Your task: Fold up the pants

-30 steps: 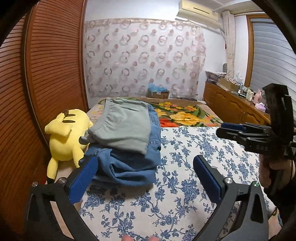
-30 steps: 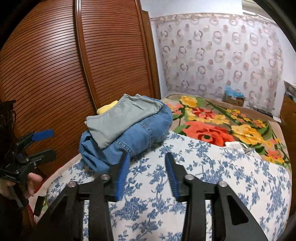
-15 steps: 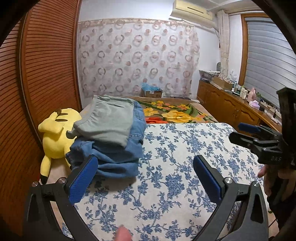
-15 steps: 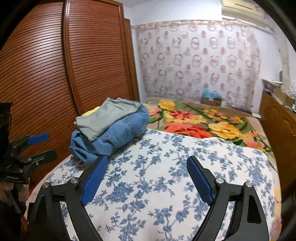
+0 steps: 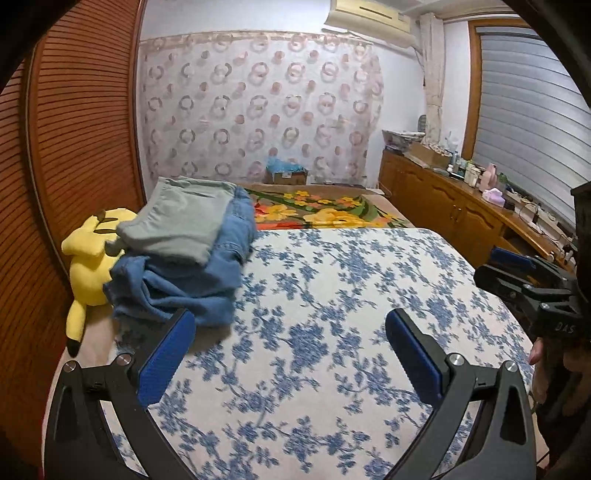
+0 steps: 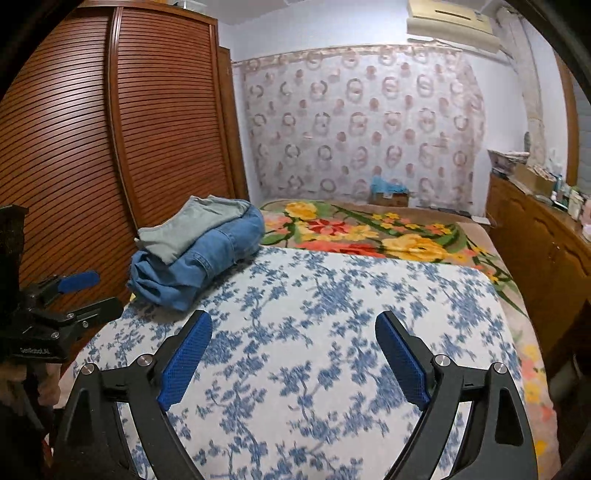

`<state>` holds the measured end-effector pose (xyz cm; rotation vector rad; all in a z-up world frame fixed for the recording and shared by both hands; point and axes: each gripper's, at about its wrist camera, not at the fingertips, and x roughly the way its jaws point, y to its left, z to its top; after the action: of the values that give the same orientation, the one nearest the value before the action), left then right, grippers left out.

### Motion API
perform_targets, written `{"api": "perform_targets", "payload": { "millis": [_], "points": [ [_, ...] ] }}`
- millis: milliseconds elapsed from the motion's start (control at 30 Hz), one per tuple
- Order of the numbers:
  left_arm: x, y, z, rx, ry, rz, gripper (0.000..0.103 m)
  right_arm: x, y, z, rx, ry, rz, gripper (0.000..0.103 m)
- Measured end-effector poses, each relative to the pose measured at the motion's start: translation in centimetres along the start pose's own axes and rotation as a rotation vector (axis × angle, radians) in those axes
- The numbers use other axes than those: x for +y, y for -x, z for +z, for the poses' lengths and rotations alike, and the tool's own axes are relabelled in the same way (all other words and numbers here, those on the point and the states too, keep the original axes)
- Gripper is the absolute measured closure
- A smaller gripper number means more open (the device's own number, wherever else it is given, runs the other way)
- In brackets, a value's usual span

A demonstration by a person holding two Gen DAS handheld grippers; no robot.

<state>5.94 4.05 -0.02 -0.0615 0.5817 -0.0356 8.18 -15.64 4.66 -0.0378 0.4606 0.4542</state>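
A home bedroom: a bed [image 5: 332, 295] with floral covers, a louvred wardrobe [image 6: 110, 129], an air conditioner [image 5: 369, 14] and a cluttered dresser [image 5: 461, 206].

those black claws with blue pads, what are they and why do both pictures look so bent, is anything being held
They are two hand-held grippers, one in each of a person's hands. Each carries a wide-angle camera looking along its fingers, hence the bending. One picture looks past the left gripper, the other past the right gripper. Both stand open over the blue-flowered bedcover, holding nothing. The right one's jaws have just been opening. On the bed lie grey-green pants folded on top of blue jeans, beside a yellow plush toy.
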Motion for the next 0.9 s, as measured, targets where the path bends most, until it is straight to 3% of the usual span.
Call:
{"api": "perform_targets", "payload": {
  "millis": [400, 900],
  "points": [
    [-3.1, 1.1, -0.4, -0.002, -0.017, -0.017, 0.0, -0.8, 4.5, -1.3, -0.025, -0.021, -0.072, 0.012],
    [-5.0, 3.6, 0.8, -0.049, -0.048, -0.02, 0.0, -0.4, 7.0, -1.3, -0.054, -0.035, -0.141, 0.012]
  ]
}}
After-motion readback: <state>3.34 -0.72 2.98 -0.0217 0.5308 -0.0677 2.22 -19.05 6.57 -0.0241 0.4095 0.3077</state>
